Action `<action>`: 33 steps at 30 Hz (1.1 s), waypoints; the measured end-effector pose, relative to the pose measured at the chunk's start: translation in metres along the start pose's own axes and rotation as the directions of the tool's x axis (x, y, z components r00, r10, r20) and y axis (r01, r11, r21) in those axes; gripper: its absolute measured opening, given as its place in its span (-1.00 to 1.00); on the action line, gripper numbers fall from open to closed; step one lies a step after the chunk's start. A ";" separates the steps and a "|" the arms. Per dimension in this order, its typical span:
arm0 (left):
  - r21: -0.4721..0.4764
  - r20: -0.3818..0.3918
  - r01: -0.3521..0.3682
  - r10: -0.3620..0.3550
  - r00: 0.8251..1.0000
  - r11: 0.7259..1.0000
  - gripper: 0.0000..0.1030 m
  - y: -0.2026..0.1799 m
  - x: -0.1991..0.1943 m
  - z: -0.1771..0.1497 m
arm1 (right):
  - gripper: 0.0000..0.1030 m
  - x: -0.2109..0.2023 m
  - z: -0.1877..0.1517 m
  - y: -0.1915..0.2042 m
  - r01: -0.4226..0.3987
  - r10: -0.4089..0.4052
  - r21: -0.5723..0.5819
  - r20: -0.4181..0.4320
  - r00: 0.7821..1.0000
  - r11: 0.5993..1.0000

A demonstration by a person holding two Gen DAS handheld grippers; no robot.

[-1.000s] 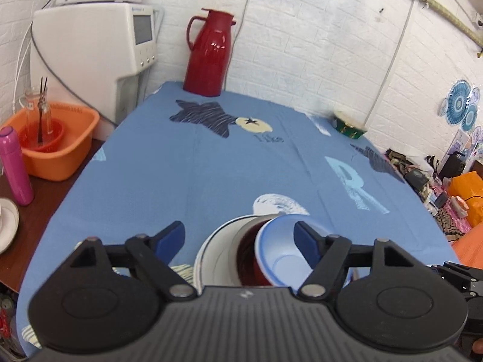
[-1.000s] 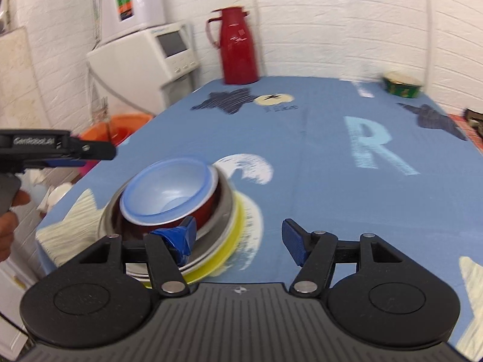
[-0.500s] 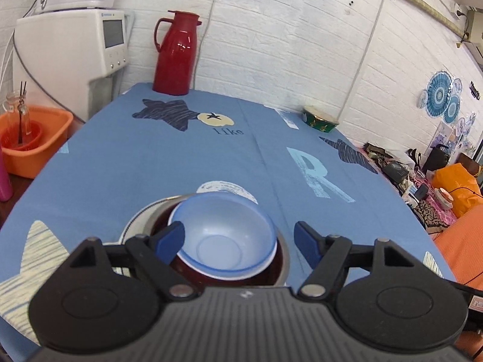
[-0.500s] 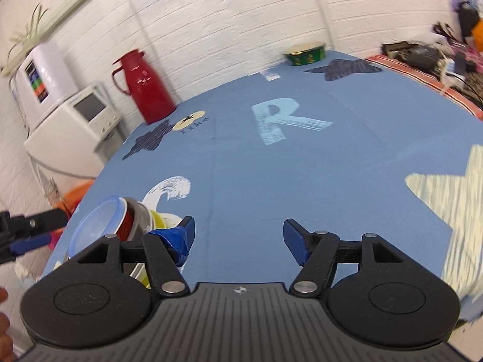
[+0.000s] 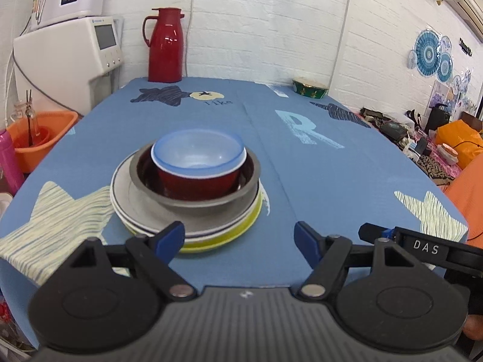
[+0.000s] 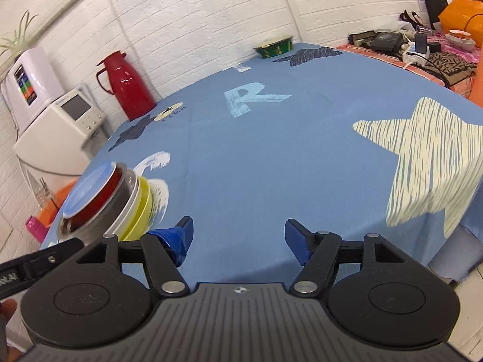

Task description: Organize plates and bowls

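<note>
Now both claws have backed off: left gripper [image 5: 238, 242] wide, empty, just short of the yellow plate [image 5: 223, 236]; right gripper [image 6: 238, 238] wide, empty, beside it; blue bowl [image 5: 197, 152] nested atop red bowl [image 5: 196, 182], metal bowl [image 5: 208, 199]; stacking looks complete.

A: Stack colours? 
B: Top bowl [image 5: 197, 152] was pale translucent blue with a deeper blue rim. Under it a dark red bowl [image 5: 196, 184], then a dull grey metal bowl [image 5: 193, 200]. White plate [image 5: 126, 193] with a thin dark rim line, yellow plate [image 5: 235, 230] at the bottom.
A: Cloth?
B: Tablecloth [image 5: 229, 120] was mid blue, printed with cream striped stars, dark navy scribbled stars, a light blue "R" and a pale yellow disc.
A: Background?
B: Glossy red thermos [image 5: 165, 46], green bowl with gold pattern [image 5: 310, 87], orange basin [image 5: 42, 135], pink bottle [image 5: 9, 160], white brick wall [image 5: 256, 21]. Finger pads [image 5: 169, 238] were blue on black frames.
</note>
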State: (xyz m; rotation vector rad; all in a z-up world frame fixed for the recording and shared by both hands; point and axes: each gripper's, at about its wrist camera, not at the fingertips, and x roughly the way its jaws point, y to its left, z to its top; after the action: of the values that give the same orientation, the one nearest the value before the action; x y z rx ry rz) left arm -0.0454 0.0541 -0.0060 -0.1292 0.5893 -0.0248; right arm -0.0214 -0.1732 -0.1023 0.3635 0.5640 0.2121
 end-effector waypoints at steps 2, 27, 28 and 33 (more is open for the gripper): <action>0.012 -0.010 0.004 -0.004 1.000 1.000 0.41 -0.003 -0.003 -0.011 | 0.04 -0.004 -0.006 0.000 -0.012 0.012 -0.009 -0.007 1.000 1.000; 0.091 0.050 -0.026 0.022 0.999 0.995 0.41 -0.023 -0.051 -0.064 | 0.06 -0.049 -0.045 0.024 0.015 -0.009 -0.151 0.041 0.999 0.988; 0.089 0.054 -0.024 0.020 0.998 0.996 0.41 -0.022 -0.053 -0.065 | 0.06 -0.051 -0.045 0.025 0.018 -0.010 -0.154 0.046 0.999 0.988; 0.093 0.078 -0.031 0.024 0.997 0.995 0.41 -0.022 -0.063 -0.070 | 0.07 -0.060 -0.048 0.029 0.011 0.001 -0.166 0.072 0.997 0.986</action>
State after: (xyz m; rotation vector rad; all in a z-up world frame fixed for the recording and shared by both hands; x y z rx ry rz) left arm -0.1367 0.0285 -0.0258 -0.0304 0.5122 -0.0208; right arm -0.1005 -0.1511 -0.1000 0.2070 0.4728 0.2385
